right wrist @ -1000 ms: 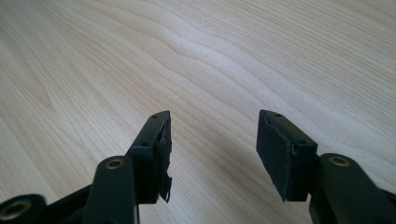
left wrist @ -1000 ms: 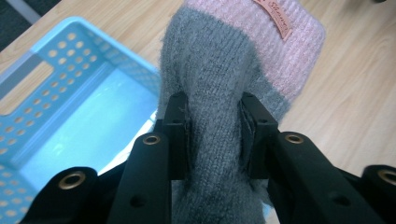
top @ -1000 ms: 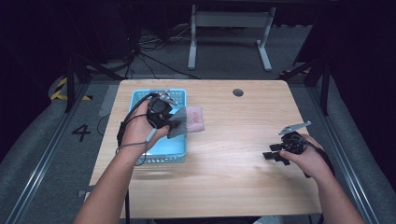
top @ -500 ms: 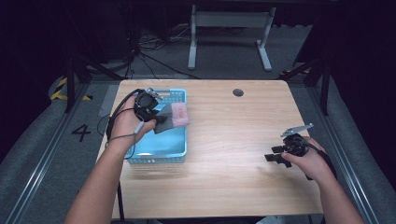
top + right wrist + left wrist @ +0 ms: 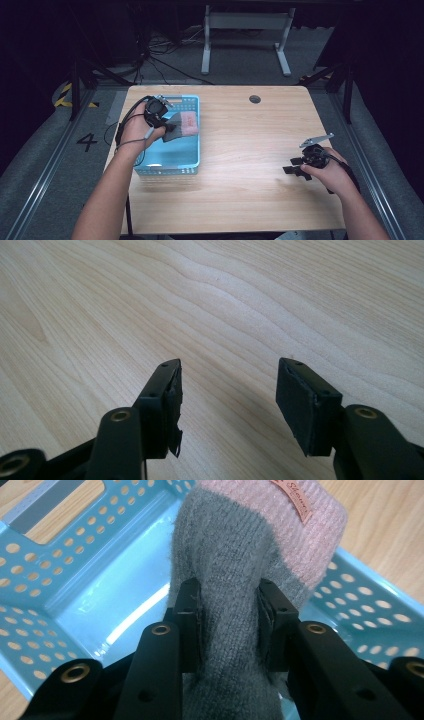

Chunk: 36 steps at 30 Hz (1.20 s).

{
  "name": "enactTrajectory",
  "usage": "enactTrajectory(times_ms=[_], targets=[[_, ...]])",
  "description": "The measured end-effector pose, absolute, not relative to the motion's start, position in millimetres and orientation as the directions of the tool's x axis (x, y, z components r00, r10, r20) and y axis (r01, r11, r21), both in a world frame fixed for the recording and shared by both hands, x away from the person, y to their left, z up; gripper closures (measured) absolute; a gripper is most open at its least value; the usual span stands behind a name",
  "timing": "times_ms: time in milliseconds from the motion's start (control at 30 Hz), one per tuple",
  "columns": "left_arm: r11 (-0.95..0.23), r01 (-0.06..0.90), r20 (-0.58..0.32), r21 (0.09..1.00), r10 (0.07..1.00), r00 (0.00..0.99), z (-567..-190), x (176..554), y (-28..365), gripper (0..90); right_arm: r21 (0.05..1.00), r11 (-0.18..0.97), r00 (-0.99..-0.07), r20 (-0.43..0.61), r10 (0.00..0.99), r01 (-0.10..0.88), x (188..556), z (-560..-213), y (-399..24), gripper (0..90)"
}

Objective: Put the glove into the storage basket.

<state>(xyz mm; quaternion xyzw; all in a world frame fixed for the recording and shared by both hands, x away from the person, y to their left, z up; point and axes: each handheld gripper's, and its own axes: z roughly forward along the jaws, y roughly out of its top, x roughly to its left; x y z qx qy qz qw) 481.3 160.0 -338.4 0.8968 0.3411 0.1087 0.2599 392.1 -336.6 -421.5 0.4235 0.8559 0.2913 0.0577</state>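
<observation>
A grey knitted sock with a pink cuff [image 5: 181,124] hangs over the light blue perforated basket [image 5: 170,165] at the table's left. My left gripper [image 5: 167,127] is shut on the sock's grey part. In the left gripper view both pads pinch the grey knit [image 5: 227,585], and the pink cuff [image 5: 300,525] with a small label reaches over the basket's far rim [image 5: 370,605]. My right gripper [image 5: 292,166] rests low over the bare wood at the table's right. Its jaws stand open above the tabletop [image 5: 225,300] with nothing between them.
The wooden table [image 5: 250,135] has a round cable hole [image 5: 255,99] near its far edge. A desk frame [image 5: 245,35] and cables lie on the dark floor beyond. A floor marking with the digit 4 [image 5: 87,141] lies left of the table.
My left hand has carried the sock leftward and down, from the basket's right rim to over its middle. The right hand has stayed where it was.
</observation>
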Motion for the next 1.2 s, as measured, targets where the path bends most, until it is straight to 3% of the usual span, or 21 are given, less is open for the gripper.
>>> enactTrajectory(times_ms=[300,1200], targets=[[-0.627,0.565,0.017,0.536,0.677,0.735,-355,503,167,67.7,0.542,0.467,-0.627,0.15,0.764,0.699,389,-423,-340,44.7],[-0.657,0.632,-0.056,0.41,0.674,0.737,-403,545,158,67.0,0.534,0.471,-0.627,0.149,0.765,0.702,384,-427,-344,44.1]])
